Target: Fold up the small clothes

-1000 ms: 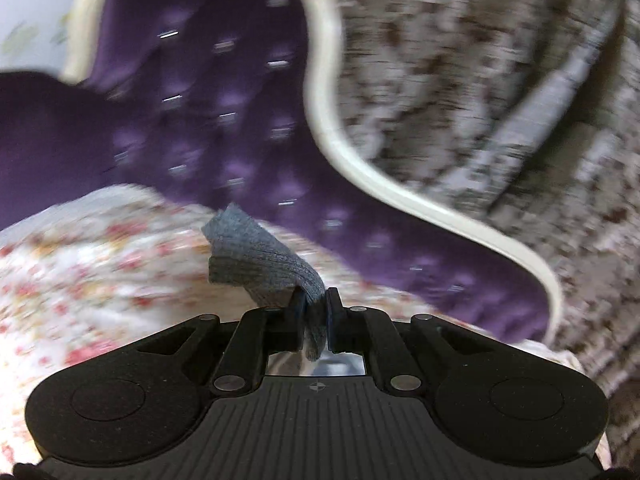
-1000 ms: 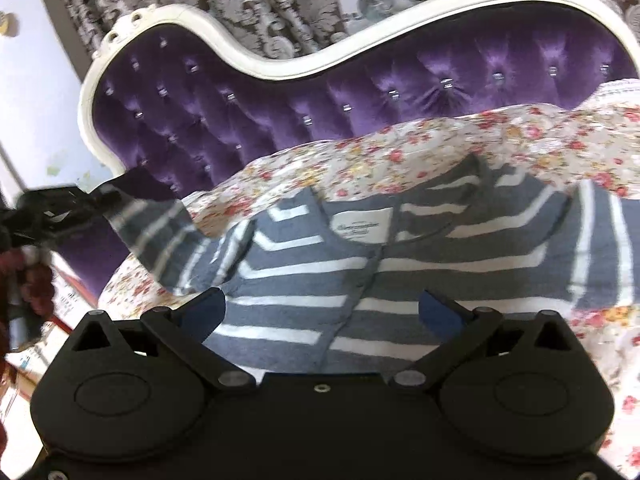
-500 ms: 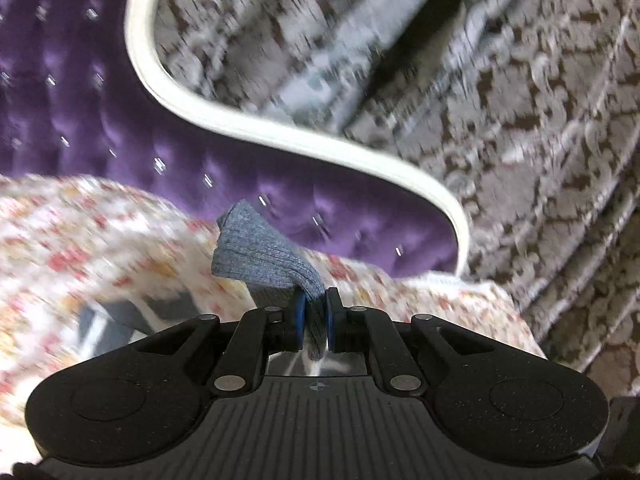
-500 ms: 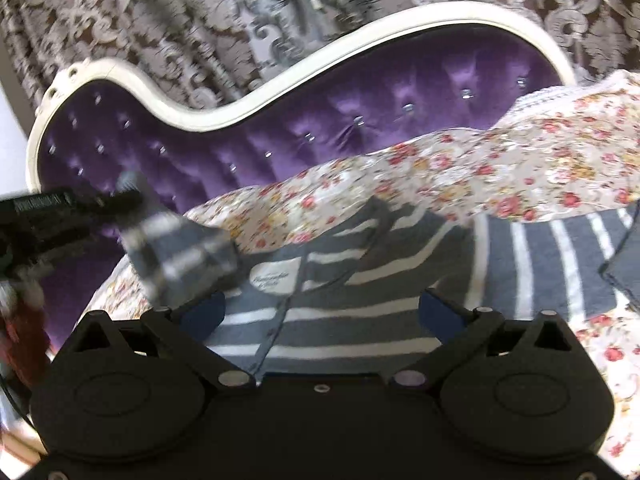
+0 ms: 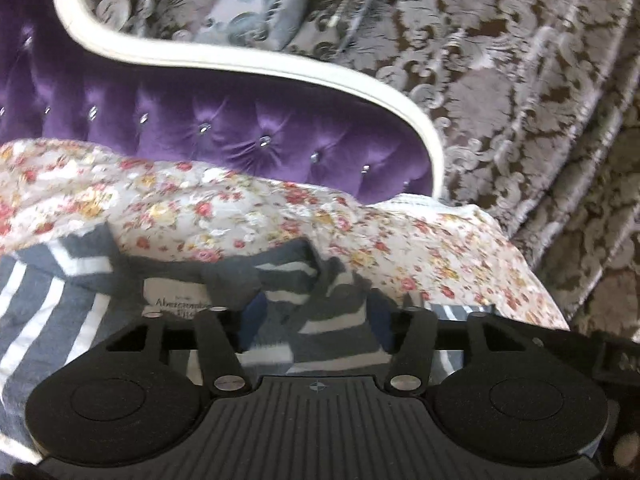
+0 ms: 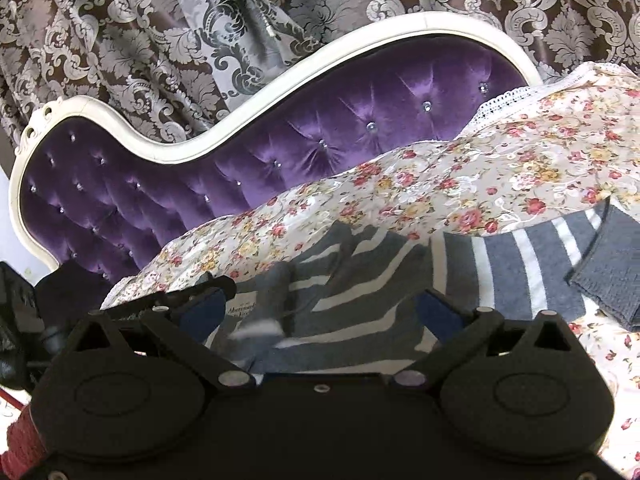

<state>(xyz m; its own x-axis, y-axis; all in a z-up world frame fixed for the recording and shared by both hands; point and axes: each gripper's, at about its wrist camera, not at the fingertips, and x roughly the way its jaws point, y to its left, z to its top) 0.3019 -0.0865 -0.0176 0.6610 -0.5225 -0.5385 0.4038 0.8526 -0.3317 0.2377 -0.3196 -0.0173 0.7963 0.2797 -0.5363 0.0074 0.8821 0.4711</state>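
Observation:
A small grey and white striped sweater [image 5: 60, 304] lies on the floral sheet [image 5: 224, 212]; it also shows in the right wrist view [image 6: 360, 280]. Its left sleeve [image 5: 332, 320] lies folded across the chest, next to the neck label [image 5: 176, 300]. My left gripper [image 5: 316, 312] is open just above that sleeve, holding nothing. My right gripper [image 6: 320, 312] is open and empty over the sweater's body. The right sleeve [image 6: 540, 264] stretches out to the right, ending in a grey ribbed cuff [image 6: 612, 272].
A purple tufted headboard [image 6: 320, 132] with a white frame curves behind the sheet [image 6: 480, 184]. Patterned brown and silver curtains [image 6: 120, 40] hang behind it. The left gripper's body [image 6: 24, 312] shows at the right wrist view's left edge.
My left gripper carried the sleeve cuff over the sweater's chest, then opened and let it go. The sleeve now lies folded across the body. My right gripper stayed open.

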